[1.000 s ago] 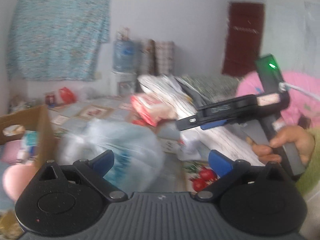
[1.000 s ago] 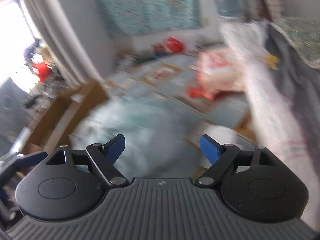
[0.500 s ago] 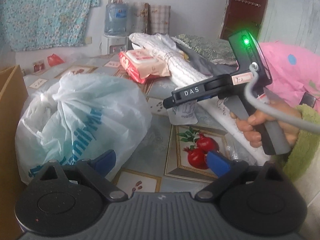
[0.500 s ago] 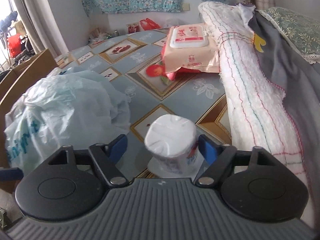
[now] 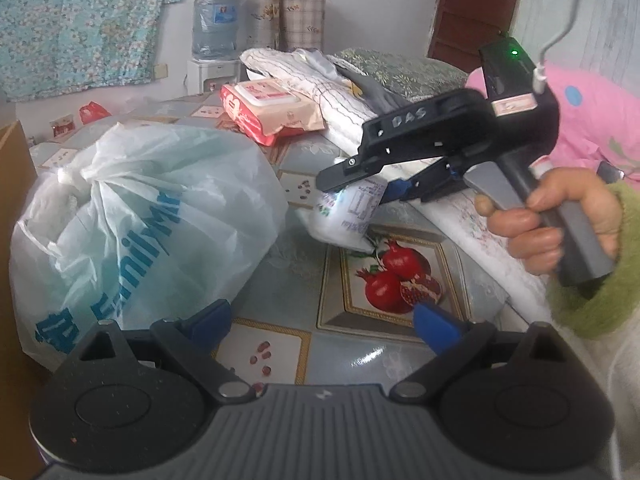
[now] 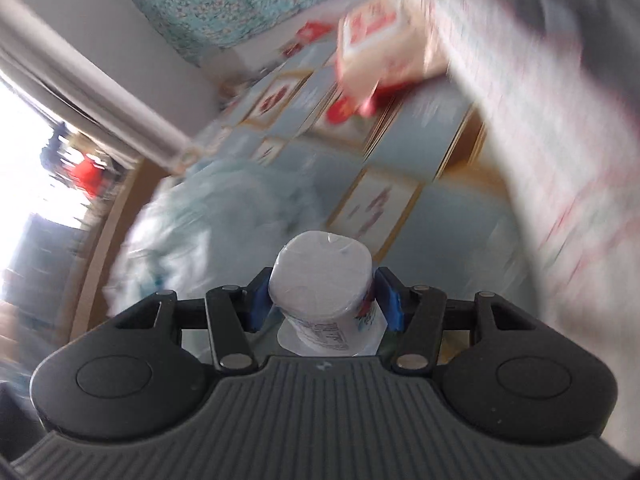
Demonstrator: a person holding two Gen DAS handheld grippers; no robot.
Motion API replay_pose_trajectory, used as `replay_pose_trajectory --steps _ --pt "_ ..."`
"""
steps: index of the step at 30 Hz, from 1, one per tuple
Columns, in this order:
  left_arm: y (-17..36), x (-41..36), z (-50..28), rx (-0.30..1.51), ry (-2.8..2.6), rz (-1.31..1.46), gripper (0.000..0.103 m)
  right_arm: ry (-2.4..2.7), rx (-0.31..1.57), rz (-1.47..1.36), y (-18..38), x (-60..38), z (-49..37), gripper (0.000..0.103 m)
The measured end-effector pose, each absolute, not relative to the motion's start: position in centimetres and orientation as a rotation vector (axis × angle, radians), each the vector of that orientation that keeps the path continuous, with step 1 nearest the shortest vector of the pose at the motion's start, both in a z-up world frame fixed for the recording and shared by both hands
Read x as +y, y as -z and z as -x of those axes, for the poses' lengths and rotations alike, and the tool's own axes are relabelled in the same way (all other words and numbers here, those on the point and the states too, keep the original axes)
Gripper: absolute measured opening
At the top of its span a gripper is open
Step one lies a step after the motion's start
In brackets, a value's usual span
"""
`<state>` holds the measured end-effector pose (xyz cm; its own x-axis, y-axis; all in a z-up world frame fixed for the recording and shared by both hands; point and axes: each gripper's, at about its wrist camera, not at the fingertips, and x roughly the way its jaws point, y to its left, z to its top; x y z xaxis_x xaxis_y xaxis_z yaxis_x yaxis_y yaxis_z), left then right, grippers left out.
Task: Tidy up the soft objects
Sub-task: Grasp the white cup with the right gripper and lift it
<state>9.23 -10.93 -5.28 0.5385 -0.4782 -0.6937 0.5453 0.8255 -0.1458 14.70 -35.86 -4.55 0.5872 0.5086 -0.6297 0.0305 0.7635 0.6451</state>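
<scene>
My right gripper is shut on a white wrapped tissue roll, its blue pads pressed against both sides. In the left wrist view the same roll hangs tilted in the right gripper, a little above the patterned floor mat. My left gripper is open and empty, low over the mat. A tied white plastic bag with blue lettering sits to its left. A pink wet-wipes pack lies further back.
A cardboard box wall stands at the far left beside the bag. Folded white bedding and a grey cloth lie at the back right, with a pink blanket beyond. The right wrist view is motion-blurred.
My right gripper has closed on the tissue roll and lifted and tilted it off the mat. The left gripper has stayed open and shifted only slightly.
</scene>
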Motion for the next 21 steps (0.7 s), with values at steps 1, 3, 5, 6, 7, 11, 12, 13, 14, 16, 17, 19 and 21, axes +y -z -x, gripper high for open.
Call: replay_pose_trajectory --steps 1,3,5,6,7,11,12,13,14,16,17,19,21 --pt "5.4 -11.0 -9.2 0.8 0.614 -0.094 0.098 -0.337 0.935 -0.72 5.0 -35.7 -14.4 0.053" --pt "5.7 -11.0 -9.2 0.81 0.619 -0.096 0.098 -0.409 0.988 -0.844 6.3 -35.3 -13.9 0.053" --pt "5.9 -11.2 -9.3 0.82 0.622 -0.091 0.098 -0.463 1.028 -0.917 7.4 -34.6 -13.6 0.053" --pt "6.0 -11.3 -9.4 0.827 0.625 -0.087 0.098 -0.475 1.035 -0.928 7.6 -34.3 -13.5 0.054" --pt "6.0 -11.3 -9.5 0.832 0.626 -0.083 0.098 -0.478 1.032 -0.919 7.6 -34.0 -13.3 0.054" --pt "6.0 -11.7 -9.5 0.839 0.631 -0.081 0.098 -0.425 1.006 -0.849 6.7 -34.0 -12.8 0.054" --pt "6.0 -11.8 -9.5 0.838 0.634 -0.083 0.098 -0.404 1.001 -0.839 6.6 -34.2 -12.7 0.054" --pt "6.0 -11.9 -9.4 0.838 0.636 -0.085 0.098 -0.39 0.998 -0.833 6.6 -34.5 -12.7 0.054" --pt "6.0 -12.0 -9.4 0.838 0.637 -0.086 0.098 -0.375 0.996 -0.827 6.7 -34.7 -12.6 0.054" --pt "6.1 -12.1 -9.4 0.841 0.638 -0.087 0.098 -0.354 0.99 -0.816 6.9 -35.0 -12.5 0.054" --pt "6.1 -12.2 -9.4 0.843 0.638 -0.089 0.098 -0.351 0.987 -0.815 7.0 -35.1 -12.5 0.054" --pt "6.2 -12.4 -9.4 0.846 0.637 -0.093 0.098 -0.34 0.978 -0.807 7.2 -35.3 -12.4 0.054" --pt "6.2 -12.6 -9.4 0.846 0.636 -0.098 0.095 -0.33 0.957 -0.793 7.0 -35.4 -12.1 0.054"
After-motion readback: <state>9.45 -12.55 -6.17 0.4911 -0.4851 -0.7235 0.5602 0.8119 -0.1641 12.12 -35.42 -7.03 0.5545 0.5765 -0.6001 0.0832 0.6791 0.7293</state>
